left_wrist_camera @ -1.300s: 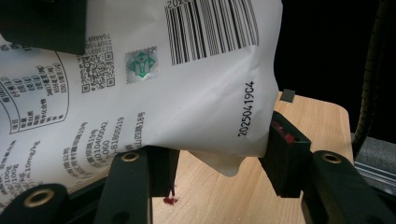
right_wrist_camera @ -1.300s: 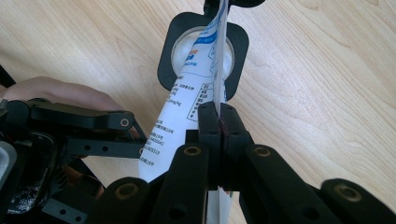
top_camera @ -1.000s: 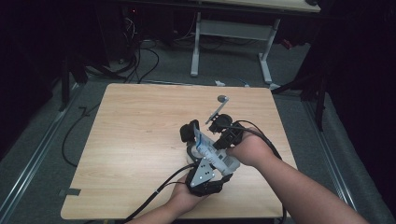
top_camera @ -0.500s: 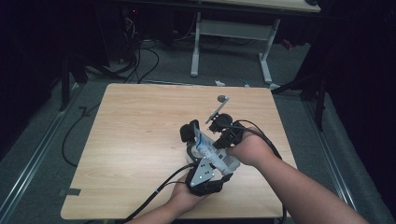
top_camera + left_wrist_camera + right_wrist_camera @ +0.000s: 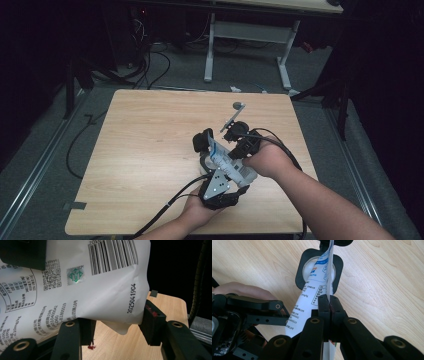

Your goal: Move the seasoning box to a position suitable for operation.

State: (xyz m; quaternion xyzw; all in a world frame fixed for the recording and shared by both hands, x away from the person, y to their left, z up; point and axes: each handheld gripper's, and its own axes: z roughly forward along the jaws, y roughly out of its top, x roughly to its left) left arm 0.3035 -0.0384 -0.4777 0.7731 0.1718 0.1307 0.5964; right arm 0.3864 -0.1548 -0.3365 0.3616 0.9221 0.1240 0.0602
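A white pouch [image 5: 218, 154] printed with blue and black text and a barcode hangs over the table [image 5: 145, 150] between both grippers. My right gripper [image 5: 329, 305] is shut on the pouch's [image 5: 312, 295] thin side edge. The jaws of my left gripper [image 5: 117, 322] stand either side of the pouch's [image 5: 75, 290] lower corner and press on it. The pouch's far end points into a black container [image 5: 299, 272] with a white inside, which stands on the table. In the high view the left gripper [image 5: 209, 152] comes from below and the right gripper [image 5: 225, 147] from the right.
A thin grey metal strip with a round end [image 5: 233, 116] lies on the table just beyond the grippers. Cables trail from both grippers over the near table edge. Another table's white legs [image 5: 210, 45] stand behind, with cables on the floor.
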